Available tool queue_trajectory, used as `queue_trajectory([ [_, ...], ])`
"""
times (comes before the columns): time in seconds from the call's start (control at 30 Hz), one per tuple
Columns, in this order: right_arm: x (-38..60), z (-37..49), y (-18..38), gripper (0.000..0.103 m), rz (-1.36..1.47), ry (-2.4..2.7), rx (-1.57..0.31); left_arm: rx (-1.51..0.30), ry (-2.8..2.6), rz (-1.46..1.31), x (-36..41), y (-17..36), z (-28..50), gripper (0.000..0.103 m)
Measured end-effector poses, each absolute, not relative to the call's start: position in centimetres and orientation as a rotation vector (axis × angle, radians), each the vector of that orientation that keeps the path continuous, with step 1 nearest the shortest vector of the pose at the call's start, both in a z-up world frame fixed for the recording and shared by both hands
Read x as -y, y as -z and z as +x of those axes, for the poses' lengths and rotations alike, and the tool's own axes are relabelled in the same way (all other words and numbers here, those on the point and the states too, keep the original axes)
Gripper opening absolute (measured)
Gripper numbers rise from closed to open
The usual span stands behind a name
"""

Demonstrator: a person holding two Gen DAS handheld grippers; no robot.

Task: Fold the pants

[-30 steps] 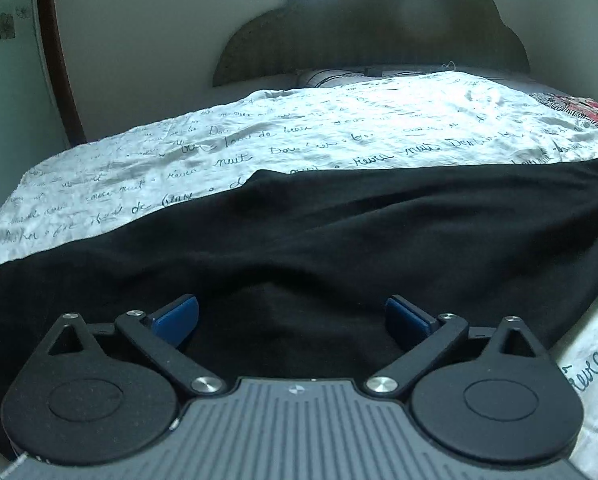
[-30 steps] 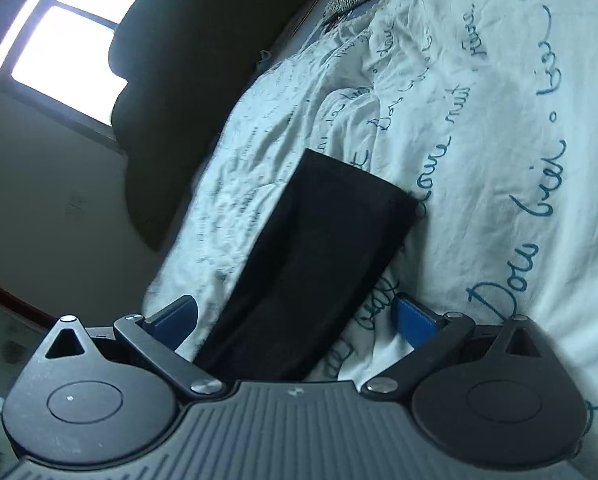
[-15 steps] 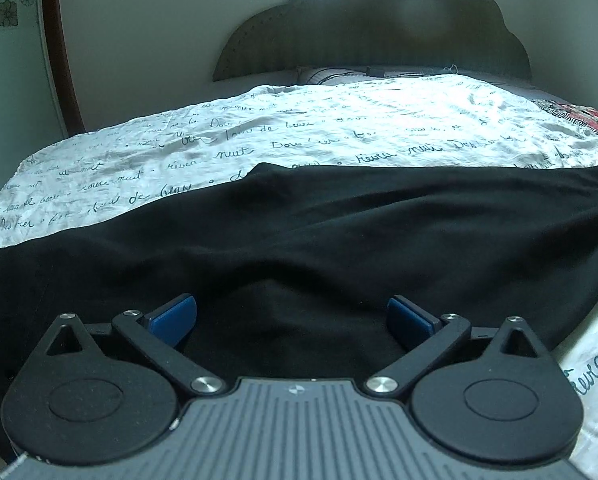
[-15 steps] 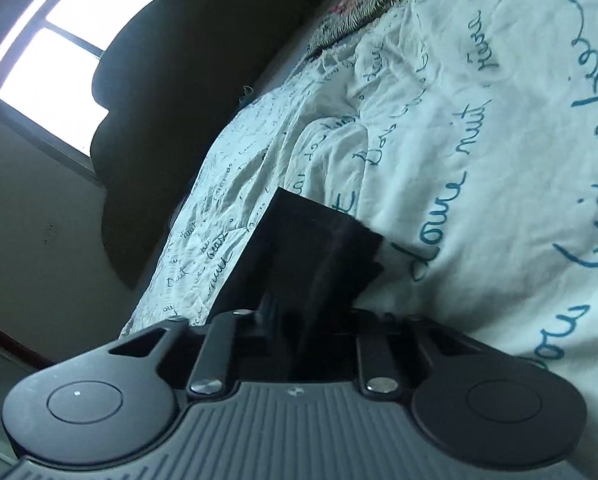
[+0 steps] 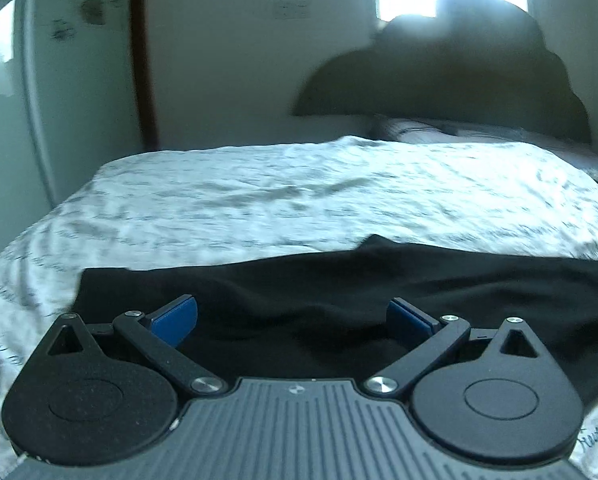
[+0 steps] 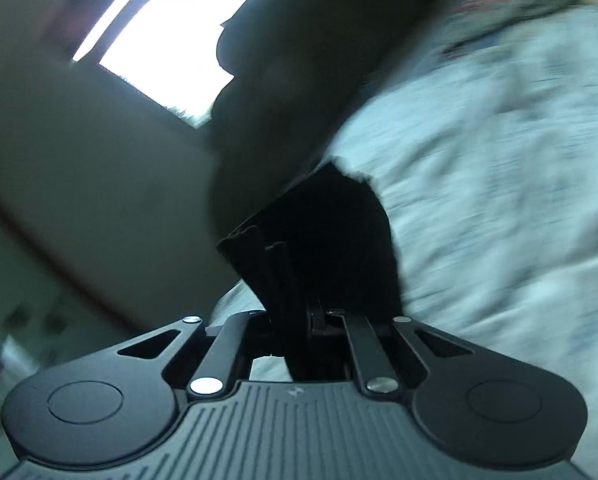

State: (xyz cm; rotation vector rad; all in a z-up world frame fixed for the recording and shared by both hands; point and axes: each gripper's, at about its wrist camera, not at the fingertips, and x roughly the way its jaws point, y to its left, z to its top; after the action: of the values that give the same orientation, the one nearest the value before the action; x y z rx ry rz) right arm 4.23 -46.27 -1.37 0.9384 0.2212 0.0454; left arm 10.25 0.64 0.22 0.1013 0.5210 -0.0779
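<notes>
So my right tongs (image 6: 299,320) are clamped tight on one end of the black pants (image 6: 319,232), with the cloth bunched up between the tips and lifted off the bed sheet (image 6: 499,200). My left tongs (image 5: 293,316) are wide apart, holding nothing, hovering right over the rest of the pants (image 5: 339,300), which lie spread flat across the sheet (image 5: 299,208) just ahead. Fold looks barely started to me: one end picked up, nothing laid over yet. Views are blurry.

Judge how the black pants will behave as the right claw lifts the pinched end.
Probably floppy: the black pants bunch and curl above the shut right claw. Likely to drag behind, since the rest lies slack across the bed under the open left claw.
</notes>
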Motion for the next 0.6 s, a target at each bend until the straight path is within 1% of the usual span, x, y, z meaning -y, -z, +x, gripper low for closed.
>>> queue_trajectory([
  [0.13, 38.9, 8.8, 1.0, 0.008, 0.884, -0.252, -0.330, -0.537, 0.046, 0.098, -1.8, -0.2, 10.0, 0.103],
  [0.33, 28.8, 12.3, 4.0, 0.008, 0.801, -0.419, -0.537, -0.557, 0.025, 0.108, -2.9, 0.5, 9.6, 0.103],
  [0.4, 26.8, 12.8, 4.8, 0.008, 0.753, -0.415, -0.583, -0.562, 0.018, 0.094, -3.2, 0.6, 9.7, 0.102],
  [0.53, 24.6, 13.4, 4.6, 0.008, 0.666, -0.416, -0.589, -0.582, 0.020, 0.065, -3.5, 0.8, 9.8, 0.102],
  [0.6, 23.3, 13.9, 4.8, 0.010, 0.577, -0.399, -0.654, -0.589, 0.026, 0.062, -3.6, 1.0, 9.8, 0.102],
])
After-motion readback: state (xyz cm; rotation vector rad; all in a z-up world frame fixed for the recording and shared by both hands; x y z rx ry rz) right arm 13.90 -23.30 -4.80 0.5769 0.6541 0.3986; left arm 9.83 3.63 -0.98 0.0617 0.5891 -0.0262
